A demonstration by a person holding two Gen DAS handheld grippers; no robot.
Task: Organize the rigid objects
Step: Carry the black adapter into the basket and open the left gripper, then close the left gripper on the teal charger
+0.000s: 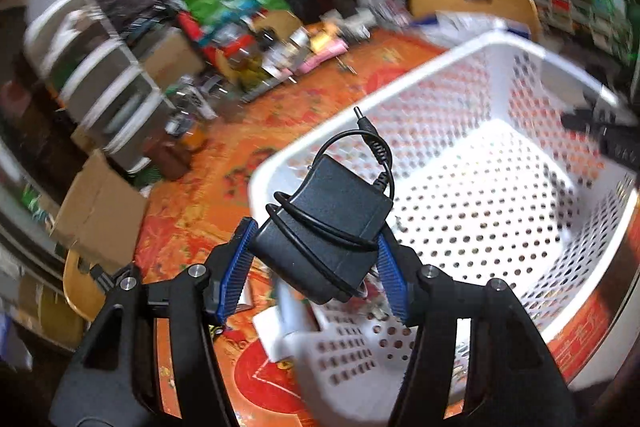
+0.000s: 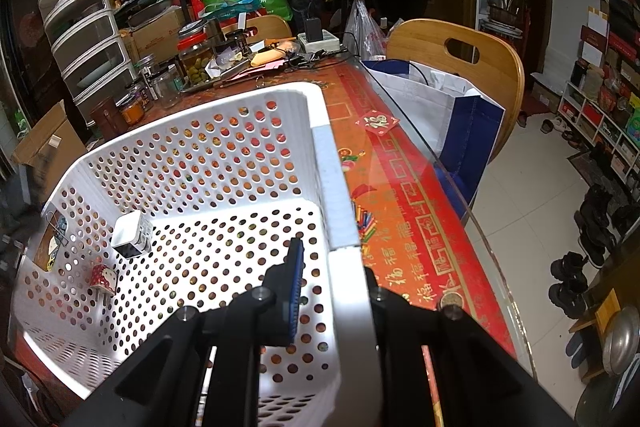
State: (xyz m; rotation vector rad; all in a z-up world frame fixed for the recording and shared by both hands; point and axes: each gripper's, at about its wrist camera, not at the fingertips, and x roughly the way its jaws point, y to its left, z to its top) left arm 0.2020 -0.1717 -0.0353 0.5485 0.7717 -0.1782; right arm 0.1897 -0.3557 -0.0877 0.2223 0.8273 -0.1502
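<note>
The left gripper (image 1: 316, 263) holds a black plastic power adapter (image 1: 324, 223) between its blue ribbed pads; the jaws stand partly apart, pressed on the two sides of the block. A thin black cord (image 1: 360, 147) is wound around the adapter, and its round plug points upward. The adapter hangs in the air above the near rim of the white perforated plastic basket (image 1: 500, 195), which stands on the orange and red patterned tabletop (image 1: 192, 211).

The right gripper (image 2: 336, 267) is closed on the right wall of the same basket, one blue pad inside and the other finger outside. Inside the basket, near its left wall, lie a small white cube charger (image 2: 132, 233) and a small red patterned plug (image 2: 103, 277).
</note>
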